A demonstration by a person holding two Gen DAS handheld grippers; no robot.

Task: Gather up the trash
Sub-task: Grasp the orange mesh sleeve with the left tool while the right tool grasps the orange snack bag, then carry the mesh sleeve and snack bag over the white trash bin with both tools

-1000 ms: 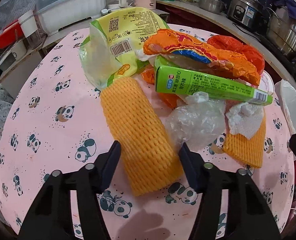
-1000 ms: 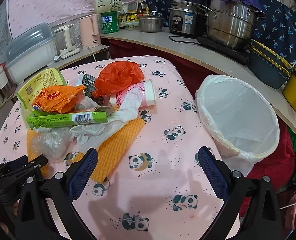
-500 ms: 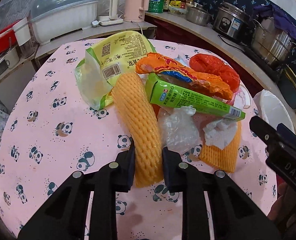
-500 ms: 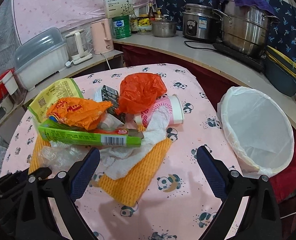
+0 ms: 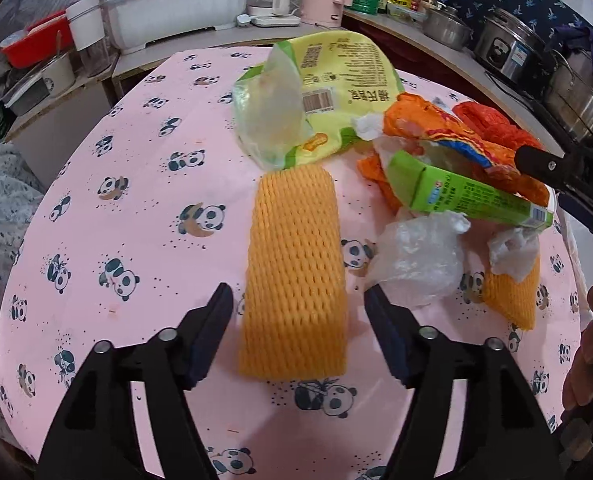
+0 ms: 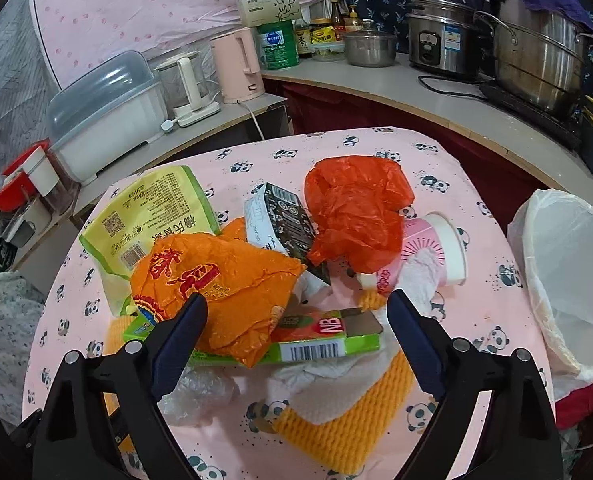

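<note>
While both claws hang over the pink panda-print tablecloth [image 5: 144, 184], here's the layout:
L gripper [image 5: 298, 312]: jaws opening, wide apart; long yellow foam-net sleeve [image 5: 296, 272] lies flat between the tips, pads not touching it.
R gripper [image 6: 296, 316]: jaws closing but wide; crumpled orange foil wrapper [image 6: 216, 280] & green cardboard carton [image 6: 316, 346] between the tips, not pinched.
Trash pile: mid-table. Yellow-green snack bag [image 5: 336, 92], orange-red plastic bag [image 6: 356, 216], pink paper cup [image 6: 436, 248] on its side, clear plastic wad [image 5: 416, 264], white tissue [image 6: 328, 384] on a 2nd yellow foam net [image 6: 348, 432].
Bin: white-lined trash bin [image 6: 568, 280] just beside table's right edge.
</note>
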